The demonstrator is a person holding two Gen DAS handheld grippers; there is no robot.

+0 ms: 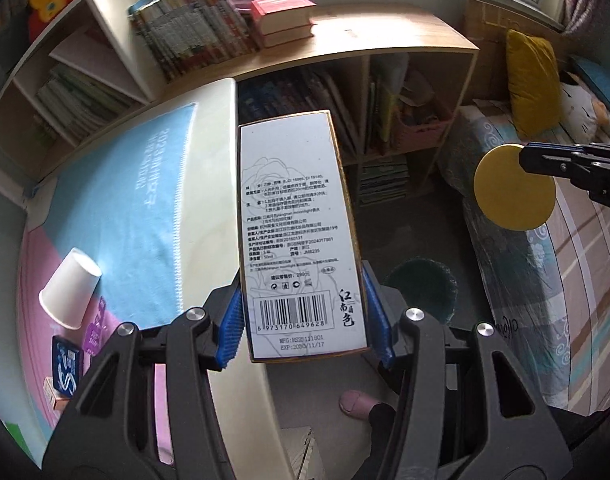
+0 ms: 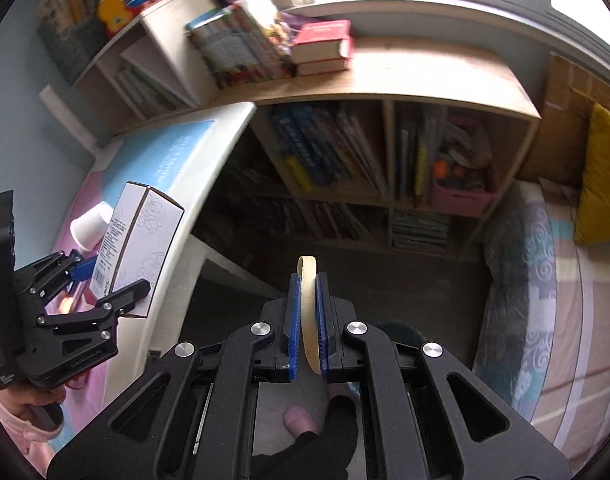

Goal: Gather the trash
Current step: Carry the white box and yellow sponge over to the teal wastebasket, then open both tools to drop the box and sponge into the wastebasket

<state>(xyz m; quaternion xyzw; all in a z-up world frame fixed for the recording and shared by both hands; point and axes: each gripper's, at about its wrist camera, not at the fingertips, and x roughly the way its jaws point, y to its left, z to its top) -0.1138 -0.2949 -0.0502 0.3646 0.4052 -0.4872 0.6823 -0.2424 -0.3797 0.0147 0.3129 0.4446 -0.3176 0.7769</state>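
One white carton (image 1: 301, 232), one yellow disc (image 1: 513, 188), one gripper each.

A tall white box (image 1: 301, 232) with gold edges, a faint rose drawing, printed text and a barcode is held off the bench, long side running away from the camera. A flat round yellow disc (image 1: 515, 188) hangs to its right over the bed's edge. A dark bin (image 1: 421, 288) stands on the floor below.
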